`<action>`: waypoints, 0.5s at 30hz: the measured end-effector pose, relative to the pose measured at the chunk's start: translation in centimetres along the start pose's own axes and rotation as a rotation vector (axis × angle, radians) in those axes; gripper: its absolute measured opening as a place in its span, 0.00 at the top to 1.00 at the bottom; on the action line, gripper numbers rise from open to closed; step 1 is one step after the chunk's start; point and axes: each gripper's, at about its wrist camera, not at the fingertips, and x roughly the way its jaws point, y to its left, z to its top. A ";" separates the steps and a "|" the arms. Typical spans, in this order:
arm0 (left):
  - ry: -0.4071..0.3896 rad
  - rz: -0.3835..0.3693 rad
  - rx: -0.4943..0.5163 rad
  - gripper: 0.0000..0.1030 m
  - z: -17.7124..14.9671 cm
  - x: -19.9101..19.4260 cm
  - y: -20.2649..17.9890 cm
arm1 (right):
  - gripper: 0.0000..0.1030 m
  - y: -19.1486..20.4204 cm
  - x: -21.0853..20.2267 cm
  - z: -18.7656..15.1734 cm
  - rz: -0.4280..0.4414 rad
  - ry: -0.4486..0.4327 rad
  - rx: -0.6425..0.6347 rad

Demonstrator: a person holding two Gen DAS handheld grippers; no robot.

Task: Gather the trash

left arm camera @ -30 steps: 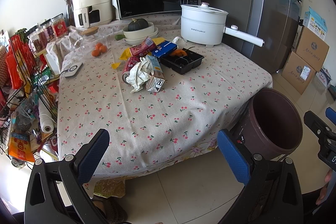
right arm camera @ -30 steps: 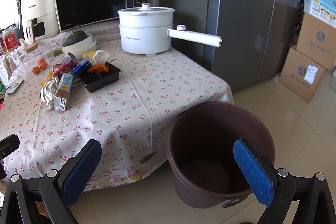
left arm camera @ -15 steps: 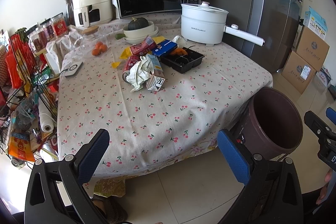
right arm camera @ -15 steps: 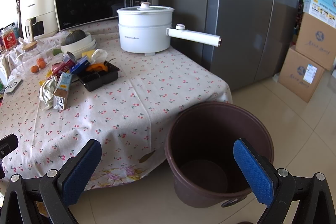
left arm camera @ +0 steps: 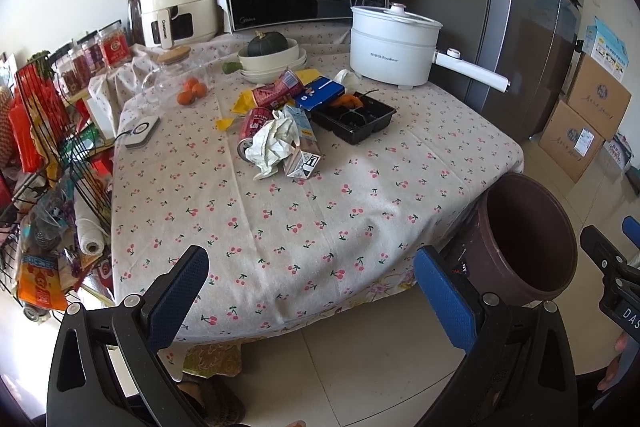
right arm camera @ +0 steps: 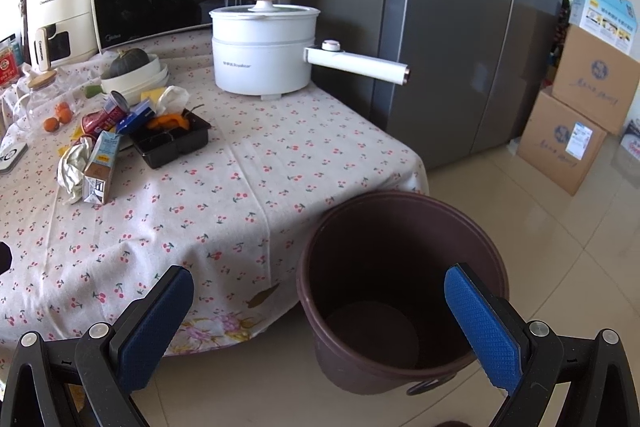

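Beside the desk (left arm camera: 304, 227) a bin (right arm camera: 400, 267) is stood for easy dropping; left gripper (left arm camera: 308, 291) and right gripper (right arm camera: 320, 323) are held wide open, empty, short of the trash pile (left arm camera: 280, 139).

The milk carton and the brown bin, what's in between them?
Only bare cherry tablecloth lies between the milk carton and the brown bin, which stands on the floor beside the table. The right wrist view shows it.
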 end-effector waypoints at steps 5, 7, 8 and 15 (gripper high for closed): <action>-0.017 0.026 0.012 0.00 1.9 -0.2 0.7 | 0.00 0.6 0.1 1.5 0.033 0.021 -0.018; -0.028 0.044 0.022 0.00 2.9 -0.1 1.1 | 0.00 1.0 0.2 2.3 0.044 0.030 -0.025; -0.026 0.052 0.026 0.00 3.3 0.1 1.3 | 0.00 1.1 0.4 2.7 0.049 0.033 -0.032; 0.061 0.063 0.060 0.00 6.5 3.1 3.6 | 0.00 2.2 3.2 5.5 0.091 0.108 -0.044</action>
